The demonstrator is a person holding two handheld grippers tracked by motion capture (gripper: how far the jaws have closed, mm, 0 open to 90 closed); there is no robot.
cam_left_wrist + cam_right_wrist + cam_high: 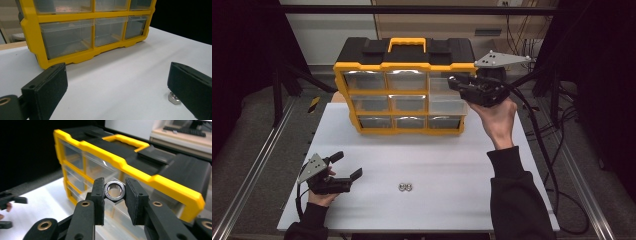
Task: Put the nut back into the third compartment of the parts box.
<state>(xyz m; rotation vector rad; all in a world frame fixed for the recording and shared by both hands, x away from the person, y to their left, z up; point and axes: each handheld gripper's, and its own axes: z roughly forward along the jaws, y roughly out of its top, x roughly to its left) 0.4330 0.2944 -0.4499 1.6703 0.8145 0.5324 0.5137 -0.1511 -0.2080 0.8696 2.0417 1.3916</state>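
Between my right fingers [115, 195]: steel nut [114, 190] pinched, bore facing me.
Ahead of fingers: pulled-out drawer [448, 95] of organizer [404, 90], just beyond.
Left fingers [348, 165]: spread, idle.

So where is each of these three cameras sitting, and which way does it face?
High view: above the table, looking forward and down; both forearms, left gripper, right gripper.
Left gripper view: low, facing the yellow organizer; open jaws, one nut.
Right gripper view: raised, jaws pinching a nut.
All three share the organizer.
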